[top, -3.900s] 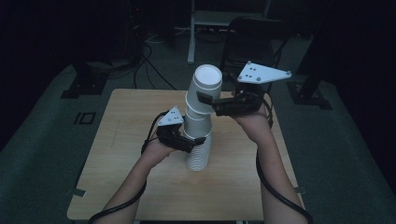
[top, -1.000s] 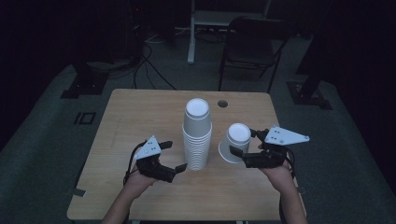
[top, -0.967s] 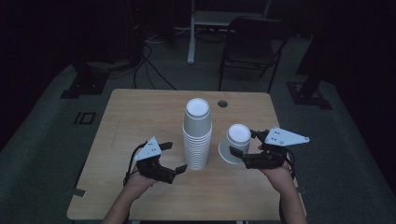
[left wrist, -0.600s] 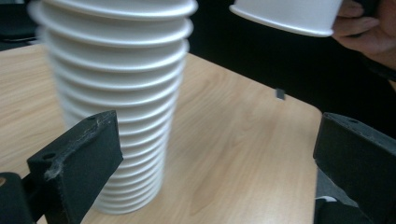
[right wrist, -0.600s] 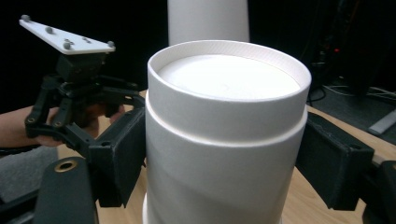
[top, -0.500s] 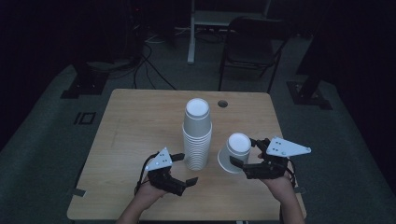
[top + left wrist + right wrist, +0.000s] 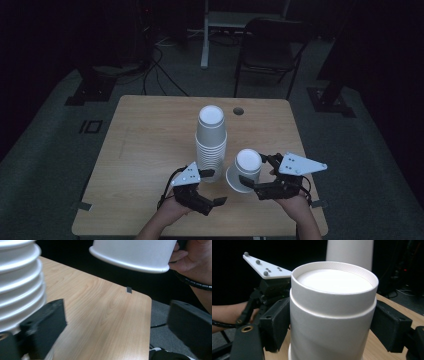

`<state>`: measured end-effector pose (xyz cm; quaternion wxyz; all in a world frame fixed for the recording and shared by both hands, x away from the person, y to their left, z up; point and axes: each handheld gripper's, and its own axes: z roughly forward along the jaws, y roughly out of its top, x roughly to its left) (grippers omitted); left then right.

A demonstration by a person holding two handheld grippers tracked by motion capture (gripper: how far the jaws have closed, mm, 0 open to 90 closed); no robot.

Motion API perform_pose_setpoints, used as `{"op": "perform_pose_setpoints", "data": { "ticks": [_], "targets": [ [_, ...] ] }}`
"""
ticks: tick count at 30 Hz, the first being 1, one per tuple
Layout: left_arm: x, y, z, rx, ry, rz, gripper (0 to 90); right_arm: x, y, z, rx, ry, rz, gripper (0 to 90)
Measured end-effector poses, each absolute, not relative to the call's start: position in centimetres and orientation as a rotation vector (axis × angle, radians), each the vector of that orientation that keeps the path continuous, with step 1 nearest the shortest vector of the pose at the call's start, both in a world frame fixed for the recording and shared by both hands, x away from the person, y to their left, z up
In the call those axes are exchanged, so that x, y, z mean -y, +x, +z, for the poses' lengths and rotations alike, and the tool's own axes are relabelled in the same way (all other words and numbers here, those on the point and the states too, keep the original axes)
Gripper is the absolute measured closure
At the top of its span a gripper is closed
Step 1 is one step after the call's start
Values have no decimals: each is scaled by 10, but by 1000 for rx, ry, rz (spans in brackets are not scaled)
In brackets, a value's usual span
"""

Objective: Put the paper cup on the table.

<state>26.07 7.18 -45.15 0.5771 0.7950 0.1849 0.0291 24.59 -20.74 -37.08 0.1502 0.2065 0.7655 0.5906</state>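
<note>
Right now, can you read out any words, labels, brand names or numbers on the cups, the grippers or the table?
None: no readable text.
The single cup in the right gripper is plain white.
The stack of cups is plain white.
The table is bare wood.

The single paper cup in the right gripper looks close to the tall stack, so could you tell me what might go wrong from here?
1. The single paper cup hangs tilted, rim off the table, in the right gripper; if the grip slackens it may drop and roll.
2. It sits close beside the stack of paper cups; a sideways swing could topple that tall stack.
3. The left gripper is open beside the stack's base and might nudge it.
</note>
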Motion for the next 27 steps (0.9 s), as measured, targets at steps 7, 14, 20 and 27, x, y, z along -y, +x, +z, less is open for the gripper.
{"op": "perform_pose_setpoints", "data": {
  "ticks": [7,14,20,27],
  "targets": [
    [-62,258,-453,-401,1855,23,144,198,243,-368,-2211,563,1704,214],
    [-65,259,-448,-366,1809,-27,214,197,243,-368,-2220,555,1687,214],
    [-68,261,-442,-357,1769,-41,259,198,245,-370,-2229,569,1669,214],
    [-71,264,-440,-341,1719,-109,352,198,244,-369,-2233,559,1680,214]
  ]
}}
